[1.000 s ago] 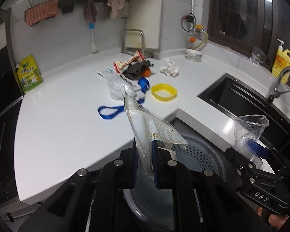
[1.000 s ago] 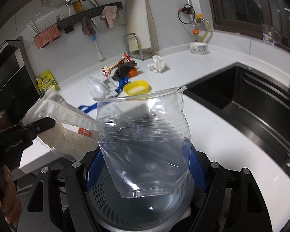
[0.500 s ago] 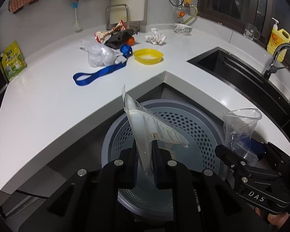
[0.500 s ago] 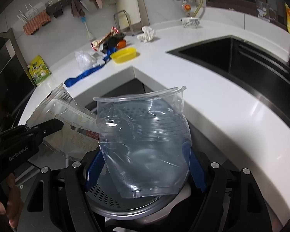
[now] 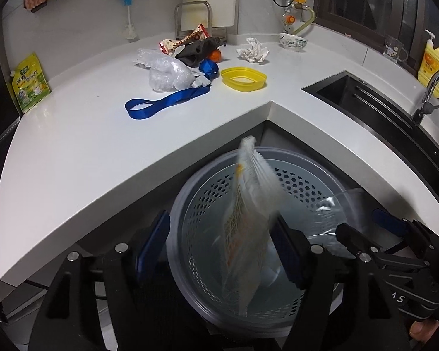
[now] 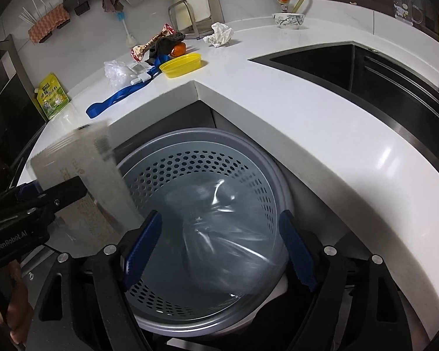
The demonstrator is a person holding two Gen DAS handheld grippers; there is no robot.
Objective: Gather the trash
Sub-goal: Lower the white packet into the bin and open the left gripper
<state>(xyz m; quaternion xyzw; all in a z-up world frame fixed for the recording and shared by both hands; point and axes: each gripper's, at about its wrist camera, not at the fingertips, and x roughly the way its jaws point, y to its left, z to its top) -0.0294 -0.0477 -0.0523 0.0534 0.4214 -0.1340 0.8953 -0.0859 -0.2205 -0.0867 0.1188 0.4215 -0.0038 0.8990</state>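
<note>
Over the perforated grey bin (image 5: 292, 181), the left wrist view shows the left tool (image 5: 219, 245) spread wide, gripping nothing; a flat, printed white packet (image 5: 245, 234), motion-blurred, hangs between its fingers above the bin, nearest the right one. In the right wrist view the right tool (image 6: 219, 248) also gapes empty, and a crumpled clear plastic cup (image 6: 231, 245), blurred, sits low inside the bin. More litter lies on the white surface (image 6: 307, 111).

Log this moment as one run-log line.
left gripper: jaws open | right gripper: jaws open | printed plastic packet, clear plastic cup: blurred, over perforated grey bin
</note>
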